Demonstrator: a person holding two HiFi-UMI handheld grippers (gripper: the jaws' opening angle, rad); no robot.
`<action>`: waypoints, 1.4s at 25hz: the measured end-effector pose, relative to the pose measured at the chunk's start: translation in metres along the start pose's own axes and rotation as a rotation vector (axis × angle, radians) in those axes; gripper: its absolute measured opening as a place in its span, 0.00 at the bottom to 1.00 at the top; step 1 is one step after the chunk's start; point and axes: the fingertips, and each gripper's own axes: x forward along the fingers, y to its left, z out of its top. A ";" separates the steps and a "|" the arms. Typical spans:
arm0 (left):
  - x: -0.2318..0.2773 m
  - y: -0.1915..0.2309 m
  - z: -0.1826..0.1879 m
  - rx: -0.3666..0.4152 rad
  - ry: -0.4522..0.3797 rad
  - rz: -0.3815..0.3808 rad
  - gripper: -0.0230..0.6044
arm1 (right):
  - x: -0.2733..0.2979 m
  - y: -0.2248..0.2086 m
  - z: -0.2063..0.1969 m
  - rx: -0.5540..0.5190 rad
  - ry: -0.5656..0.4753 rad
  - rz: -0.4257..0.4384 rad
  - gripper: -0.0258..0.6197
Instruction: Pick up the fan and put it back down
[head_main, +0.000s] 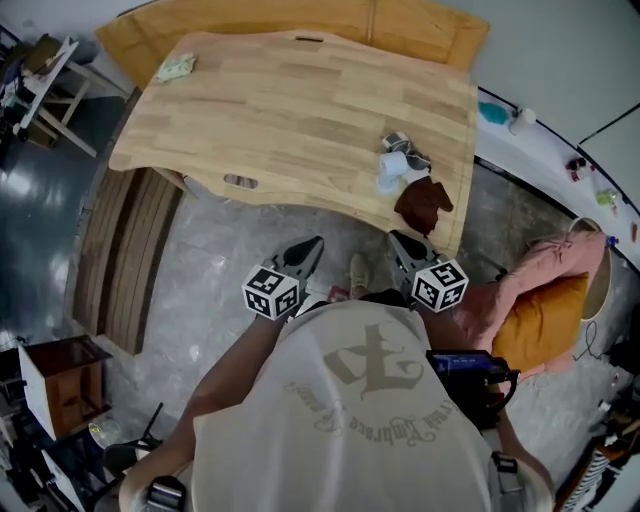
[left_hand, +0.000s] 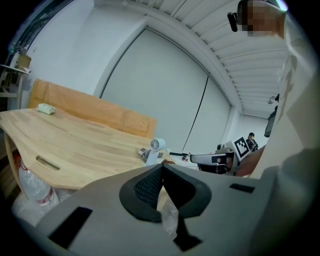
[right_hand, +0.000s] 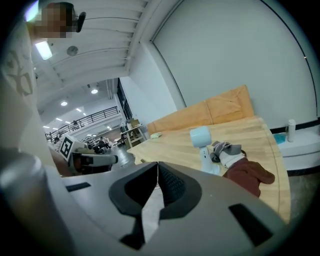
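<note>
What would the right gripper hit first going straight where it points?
Probably the bare wooden table, just left of the white fan; the right gripper aims slightly down at it. Depth is unclear, so maybe its near edge.

Pale wooden table (head_main: 290, 110): small white fan (head_main: 393, 165) standing near the right edge, dark brown cloth (head_main: 424, 204) just beside it, crumpled pale-green rag (head_main: 176, 67) at the far left corner.

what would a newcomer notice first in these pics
The big pale wooden table fills the upper head view. At its near right corner stands a small white fan beside a dark red cloth. The left gripper and right gripper are shut and empty, short of its near edge.
</note>
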 end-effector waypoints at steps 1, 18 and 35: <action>0.005 0.002 0.004 0.001 -0.002 -0.001 0.05 | 0.003 -0.003 0.004 -0.007 0.003 0.000 0.06; 0.082 0.017 0.016 0.003 0.071 -0.055 0.05 | 0.039 -0.075 0.010 -0.003 0.033 -0.017 0.06; 0.112 0.024 0.008 -0.042 0.122 -0.021 0.05 | 0.081 -0.114 0.003 -0.110 0.120 -0.031 0.20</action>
